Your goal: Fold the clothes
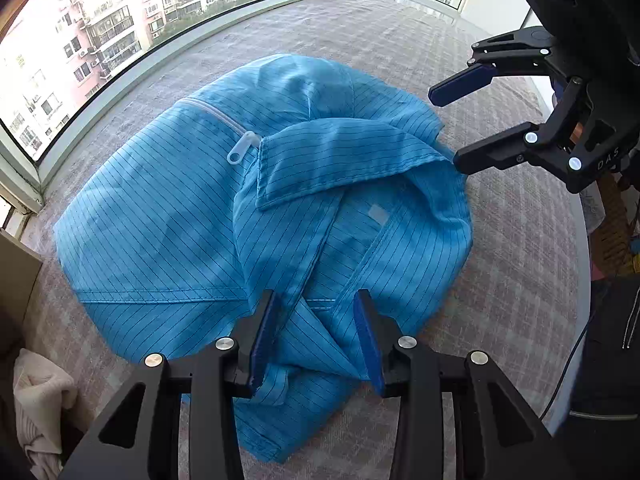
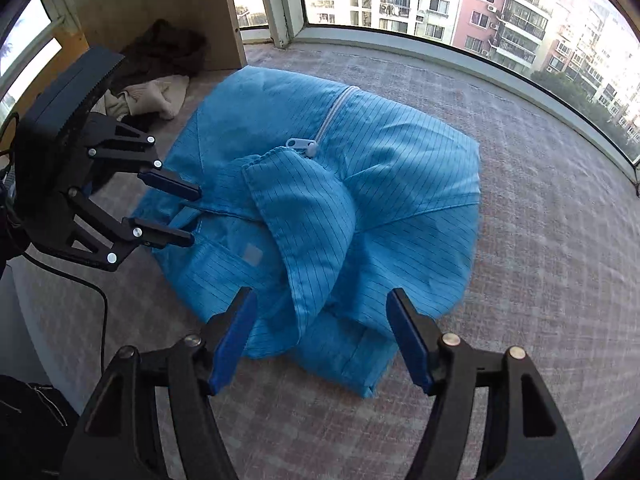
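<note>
A blue pin-striped garment [image 1: 168,216] with a white zipper [image 1: 244,146] lies crumpled on the checked tablecloth [image 1: 520,240]; its collar flap [image 1: 340,152] is folded over the middle. My left gripper [image 1: 315,296] points down at the near hem. Its jaws stand partly apart, loose folds lie between them, and the pads do not press on the cloth. My right gripper [image 1: 444,127] hovers open at the garment's right side, its lower fingertip close to the collar's edge. In the right wrist view the right gripper [image 2: 320,294] stands wide over the garment [image 2: 400,168], and the left gripper [image 2: 196,215] is at its left edge.
Large windows with a white sill [image 1: 132,72] curve round the far side. A wooden box [image 2: 160,0] at the back left holds beige clothes [image 2: 152,96] and dark ones. The table's rounded edge [image 1: 584,272] is on the right, beside a person's dark jacket [image 1: 608,340]. A black cable [image 2: 105,312] hangs at the left.
</note>
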`<state>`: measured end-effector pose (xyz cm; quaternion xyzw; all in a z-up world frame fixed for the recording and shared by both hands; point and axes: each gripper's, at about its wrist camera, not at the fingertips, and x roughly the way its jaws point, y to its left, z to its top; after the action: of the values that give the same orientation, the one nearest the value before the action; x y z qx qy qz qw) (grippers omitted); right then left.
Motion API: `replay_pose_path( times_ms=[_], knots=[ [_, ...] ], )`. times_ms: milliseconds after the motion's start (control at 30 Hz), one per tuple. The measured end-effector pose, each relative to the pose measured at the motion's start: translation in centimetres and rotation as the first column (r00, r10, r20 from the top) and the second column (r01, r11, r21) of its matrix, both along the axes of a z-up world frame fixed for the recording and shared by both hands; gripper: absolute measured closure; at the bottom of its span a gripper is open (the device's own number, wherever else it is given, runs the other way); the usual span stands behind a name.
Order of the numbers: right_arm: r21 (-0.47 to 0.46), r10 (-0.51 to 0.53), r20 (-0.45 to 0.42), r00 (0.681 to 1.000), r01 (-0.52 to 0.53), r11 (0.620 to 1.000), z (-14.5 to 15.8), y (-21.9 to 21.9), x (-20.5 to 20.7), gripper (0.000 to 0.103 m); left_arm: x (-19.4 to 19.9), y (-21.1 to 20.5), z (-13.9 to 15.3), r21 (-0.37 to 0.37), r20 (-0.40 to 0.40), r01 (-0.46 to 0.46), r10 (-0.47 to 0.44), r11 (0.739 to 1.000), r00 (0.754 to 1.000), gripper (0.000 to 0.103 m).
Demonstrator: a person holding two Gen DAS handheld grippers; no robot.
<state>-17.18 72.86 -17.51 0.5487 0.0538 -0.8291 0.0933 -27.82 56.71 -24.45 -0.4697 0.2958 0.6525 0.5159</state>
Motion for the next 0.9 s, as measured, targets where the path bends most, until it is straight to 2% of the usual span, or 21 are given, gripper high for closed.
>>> replay_pose_path(
  times_ms=[167,300,367,433,500,567,667,700,767,800,867,900],
  knots=[
    [0.147,0.085,0.004,0.996,-0.085,0.985,-1.7,-3.0,-0.8,0.037,-0.1,0.7,-0.7,-0.029,-0.003,0.004,-0.005,1.000,1.000,0.066],
    [0.290,0.131,0.027,0.991,-0.133,0.948,-4.5,-4.6,-2.2,0.037,-0.3,1.0,-0.8,-0.033,0.010,0.000,0.000,0.999,1.000,0.066],
    [0.301,0.119,0.024,0.993,-0.121,0.946,-4.7,-4.2,-3.1,0.037,-0.3,1.1,-0.8,-0.035,0.009,0.003,-0.003,0.999,1.000,0.066],
    [0.285,0.083,0.025,0.996,-0.087,0.955,-4.6,-3.3,-4.2,0.044,-0.4,1.3,-0.8,-0.038,0.009,0.003,-0.003,0.999,1.000,0.066],
    [0.168,0.041,0.066,0.997,-0.052,0.984,-4.2,-1.6,-5.4,0.076,-0.5,1.4,-0.7,-0.041,0.007,0.003,-0.003,0.999,1.000,0.066],
    [0.058,0.009,0.092,0.996,-0.014,0.998,-3.7,-0.1,-6.1,0.084,-0.6,1.4,-0.6,-0.042,0.005,0.003,-0.002,0.999,1.000,0.066],
    [-0.135,-0.033,0.132,0.991,0.051,0.990,-2.9,2.1,-6.6,0.088,-0.8,1.6,-0.1,-0.035,0.005,0.002,-0.002,0.999,1.000,0.066],
    [-0.227,-0.051,0.149,0.988,0.084,0.970,-2.6,2.9,-6.6,0.088,-0.9,1.7,0.1,-0.029,0.007,0.002,-0.001,1.000,1.000,0.066],
    [-0.400,-0.080,0.205,0.975,0.158,0.903,-2.9,4.5,-6.7,0.089,-1.2,2.0,0.8,0.004,0.039,0.001,-0.001,1.000,0.999,0.066],
    [-0.443,-0.095,0.225,0.970,0.188,0.877,-3.3,5.1,-6.7,0.089,-1.6,2.3,1.2,0.022,0.060,-0.002,0.001,1.000,0.998,0.065],
    [-0.448,-0.119,0.243,0.963,0.220,0.866,-3.8,5.4,-6.9,0.092,-2.6,3.2,1.7,0.051,0.091,-0.009,0.005,0.999,0.996,0.064],
    [-0.441,-0.121,0.245,0.962,0.222,0.870,-4.0,5.3,-6.8,0.093,-3.2,3.8,1.8,0.047,0.077,-0.012,0.008,0.999,0.997,0.063]
  ],
)
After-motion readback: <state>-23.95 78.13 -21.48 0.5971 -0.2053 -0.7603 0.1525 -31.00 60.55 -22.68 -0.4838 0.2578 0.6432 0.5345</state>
